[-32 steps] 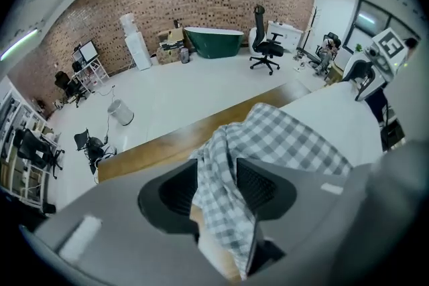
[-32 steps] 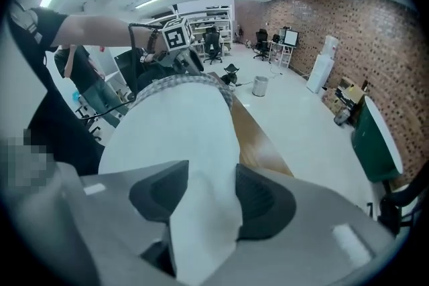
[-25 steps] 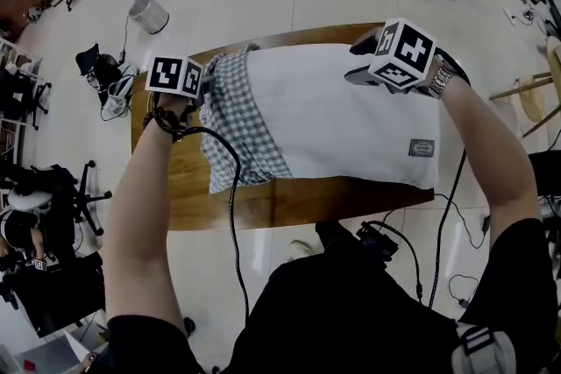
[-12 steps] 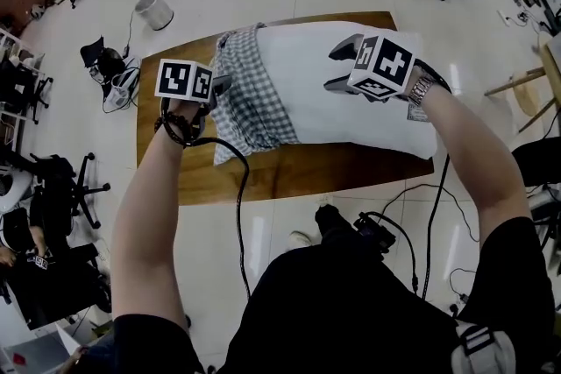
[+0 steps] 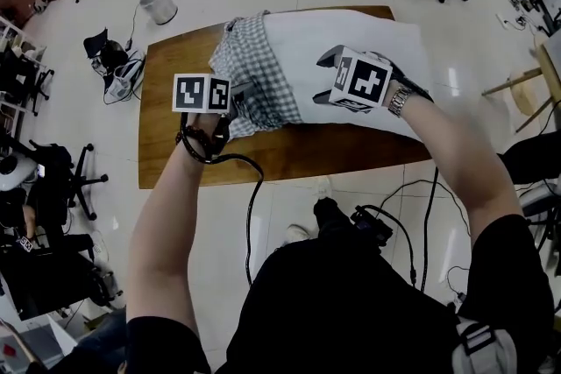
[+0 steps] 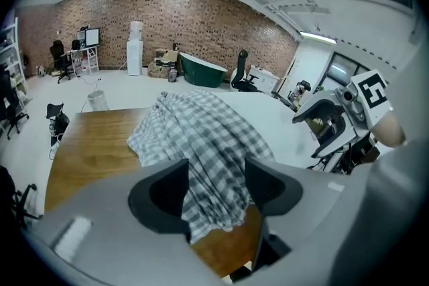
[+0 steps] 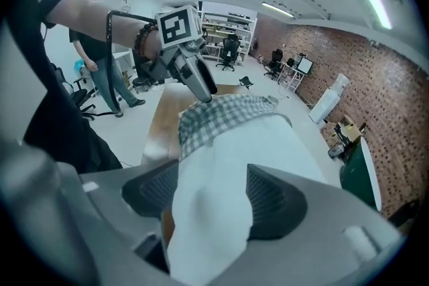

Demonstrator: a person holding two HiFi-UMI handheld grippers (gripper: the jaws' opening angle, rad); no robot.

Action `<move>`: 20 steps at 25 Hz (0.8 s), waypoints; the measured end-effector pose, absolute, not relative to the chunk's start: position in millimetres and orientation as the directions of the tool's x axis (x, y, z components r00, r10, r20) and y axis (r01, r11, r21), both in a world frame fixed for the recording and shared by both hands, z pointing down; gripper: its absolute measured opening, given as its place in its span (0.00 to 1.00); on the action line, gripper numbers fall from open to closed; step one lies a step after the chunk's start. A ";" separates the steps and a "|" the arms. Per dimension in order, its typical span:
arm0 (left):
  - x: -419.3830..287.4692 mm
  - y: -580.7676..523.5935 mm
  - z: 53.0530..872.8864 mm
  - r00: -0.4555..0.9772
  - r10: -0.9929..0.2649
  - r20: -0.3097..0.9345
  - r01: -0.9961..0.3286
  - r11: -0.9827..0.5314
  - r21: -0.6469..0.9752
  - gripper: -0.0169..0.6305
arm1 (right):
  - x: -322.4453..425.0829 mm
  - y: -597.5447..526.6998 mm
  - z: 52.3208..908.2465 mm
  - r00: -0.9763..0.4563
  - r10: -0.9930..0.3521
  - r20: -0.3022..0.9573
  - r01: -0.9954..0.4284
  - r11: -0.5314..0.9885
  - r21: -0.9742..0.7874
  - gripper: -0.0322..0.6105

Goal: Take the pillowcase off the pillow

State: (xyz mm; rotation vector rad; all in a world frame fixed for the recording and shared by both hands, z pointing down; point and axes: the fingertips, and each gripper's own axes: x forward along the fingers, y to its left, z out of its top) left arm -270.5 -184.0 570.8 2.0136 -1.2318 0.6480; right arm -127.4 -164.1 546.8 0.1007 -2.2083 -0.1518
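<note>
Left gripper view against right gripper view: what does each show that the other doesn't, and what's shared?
Only the left gripper view: the left gripper, fingers just opened wider, with the checked pillowcase lying between them, and the right gripper seen from outside. Only the right gripper view: that gripper's fingers, also just opened wider, astride an edge of the white pillow, and a person standing beyond. Both: the pillowcase bunched at one end of the pillow on the wooden table.
</note>
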 end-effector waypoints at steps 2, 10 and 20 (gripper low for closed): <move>-268.9 -173.5 576.2 0.424 -0.583 0.693 -0.905 -0.298 0.304 0.44 | -131.2 -159.2 554.7 -0.592 -0.153 0.791 -0.017 0.984 0.178 0.55; -288.5 -137.0 626.3 0.345 -0.665 0.662 -0.934 -0.179 0.308 0.45 | -152.3 -142.6 594.6 -0.549 -0.335 0.765 -0.015 0.920 0.392 0.61; -279.2 -117.8 655.2 0.292 -0.707 0.644 -0.944 -0.105 0.312 0.47 | -164.8 -144.7 629.8 -0.491 -0.497 0.716 0.022 0.814 0.580 0.65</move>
